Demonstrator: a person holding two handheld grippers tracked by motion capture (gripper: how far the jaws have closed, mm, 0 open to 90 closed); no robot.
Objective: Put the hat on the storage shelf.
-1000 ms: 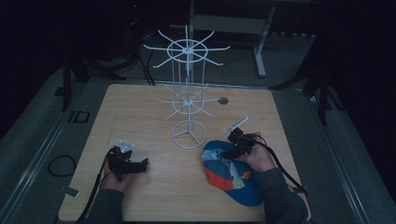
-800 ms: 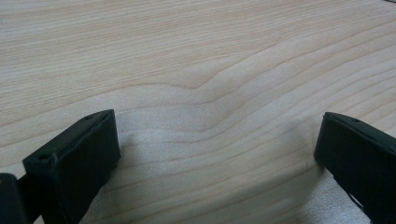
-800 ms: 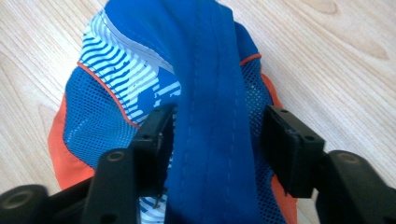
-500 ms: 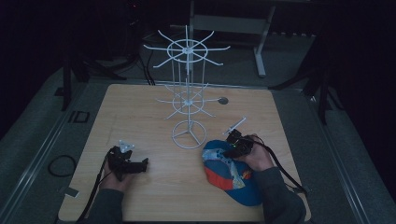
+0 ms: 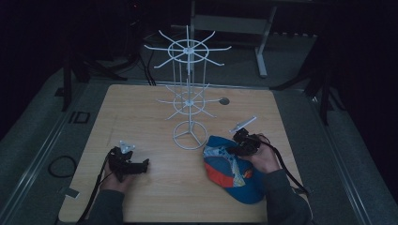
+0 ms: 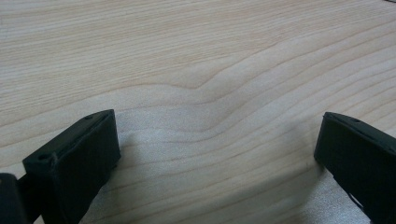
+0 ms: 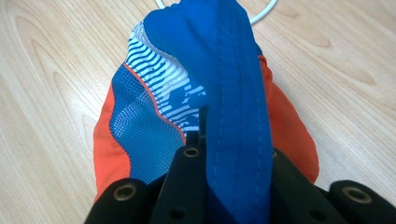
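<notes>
- We count one light wooden table (image 5: 141, 117) with a pale grain.
- We count one white wire display rack (image 5: 188, 101) with two tiers of hooks and one round base ring.
- We count one blue, orange and white fabric cap (image 5: 230, 173) with a mesh panel.
- We count two black two-jaw grippers: the left gripper (image 5: 141, 165) and the right gripper (image 5: 233, 149).
- We count two hands, the left hand (image 5: 115, 176) and the right hand (image 5: 263, 157).
- We count one small dark round disc (image 5: 224, 101) on the tabletop.
</notes>
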